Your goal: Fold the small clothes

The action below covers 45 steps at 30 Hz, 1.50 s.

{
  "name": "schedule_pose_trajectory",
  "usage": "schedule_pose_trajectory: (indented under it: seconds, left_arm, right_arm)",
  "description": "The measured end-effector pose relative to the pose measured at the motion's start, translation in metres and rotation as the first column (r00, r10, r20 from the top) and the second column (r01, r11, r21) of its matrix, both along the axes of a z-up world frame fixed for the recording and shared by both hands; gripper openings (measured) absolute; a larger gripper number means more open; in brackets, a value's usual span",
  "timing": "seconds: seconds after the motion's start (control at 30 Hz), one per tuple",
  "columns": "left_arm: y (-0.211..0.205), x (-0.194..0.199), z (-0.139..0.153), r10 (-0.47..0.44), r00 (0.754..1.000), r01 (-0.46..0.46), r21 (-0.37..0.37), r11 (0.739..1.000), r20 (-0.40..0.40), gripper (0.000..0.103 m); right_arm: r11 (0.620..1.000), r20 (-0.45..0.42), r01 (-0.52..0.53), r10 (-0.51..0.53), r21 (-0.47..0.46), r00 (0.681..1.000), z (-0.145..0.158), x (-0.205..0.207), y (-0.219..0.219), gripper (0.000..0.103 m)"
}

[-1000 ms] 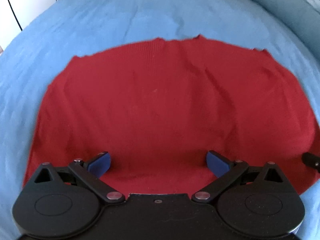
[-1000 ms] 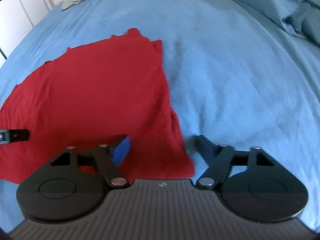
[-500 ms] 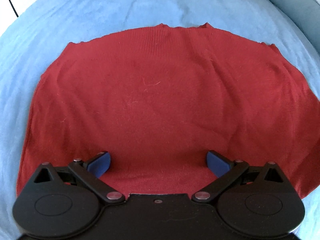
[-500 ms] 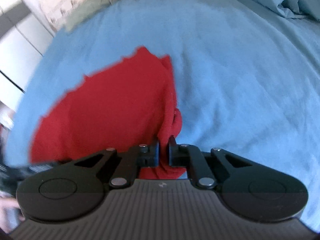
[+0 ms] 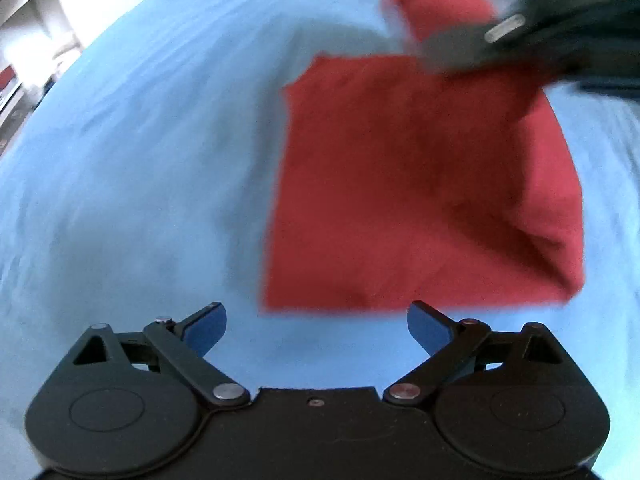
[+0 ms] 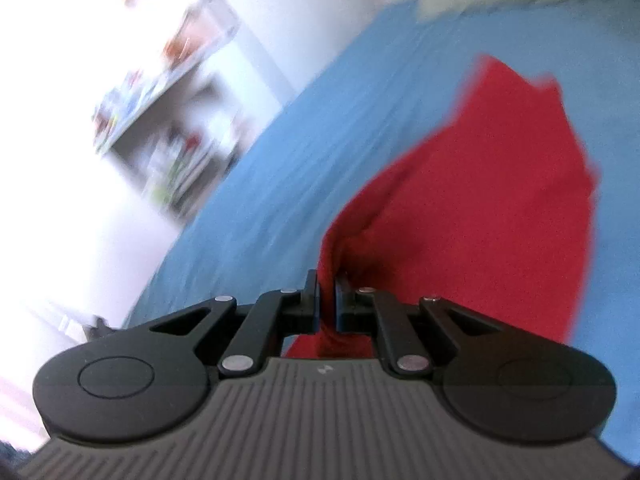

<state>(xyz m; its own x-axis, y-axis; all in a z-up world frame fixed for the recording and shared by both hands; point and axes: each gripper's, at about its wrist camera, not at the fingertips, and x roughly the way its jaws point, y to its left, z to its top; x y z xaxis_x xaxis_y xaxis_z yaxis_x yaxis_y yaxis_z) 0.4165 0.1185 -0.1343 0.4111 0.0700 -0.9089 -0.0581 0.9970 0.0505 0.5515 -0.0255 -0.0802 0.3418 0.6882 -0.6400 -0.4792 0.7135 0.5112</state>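
Now right hand-held gripper pinches red garment corner; left hand-held gripper wide open, empty.

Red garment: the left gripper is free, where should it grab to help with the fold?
Take the near left corner of the red garment, coming from the bare blue sheet side. That edge lies flat and free just ahead of the open left gripper, while the right gripper is shut on the far part.

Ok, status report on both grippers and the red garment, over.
Left gripper open, empty, clear of cloth. Right gripper shut on red garment, one edge lifted over blue sheet. Nothing in the way.
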Motion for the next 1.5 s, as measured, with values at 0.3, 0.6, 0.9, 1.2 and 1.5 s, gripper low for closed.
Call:
schedule_pose_trajectory:
  seconds: [0.3, 0.6, 0.9, 1.2, 1.5]
  left_arm:
    - [0.041, -0.031, -0.014, 0.039, 0.999, -0.04, -0.096, 0.995, -0.005, 0.099]
    - [0.039, -0.024, 0.016, 0.016, 0.995, -0.003, -0.131, 0.991, 0.098, 0.099]
    - [0.036, 0.009, 0.008, 0.047, 0.991, -0.032, -0.126, 0.991, 0.123, 0.099]
    - [0.034, 0.026, 0.005, 0.018, 0.991, -0.01, -0.061, 0.998, 0.132, 0.099]
    - [0.041, 0.027, -0.002, 0.027, 0.994, -0.025, -0.022, 0.999, 0.106, 0.099]
  right_arm:
    - [0.991, -0.065, -0.07, 0.063, -0.114, 0.996, -0.058, -0.012, 0.062, 0.037]
    - [0.986, 0.187, 0.116, -0.093, -0.116, 0.978, 0.015, -0.046, -0.011, 0.089]
    - [0.885, 0.254, 0.295, -0.212, -0.36, 0.944, -0.038, -0.116, -0.073, 0.092]
    - [0.832, 0.227, 0.377, -0.308, -0.407, 0.924, -0.087, -0.126, -0.075, 0.09]
    - [0.776, 0.288, 0.454, -0.358, -0.438, 0.888, -0.083, -0.111, -0.085, 0.086]
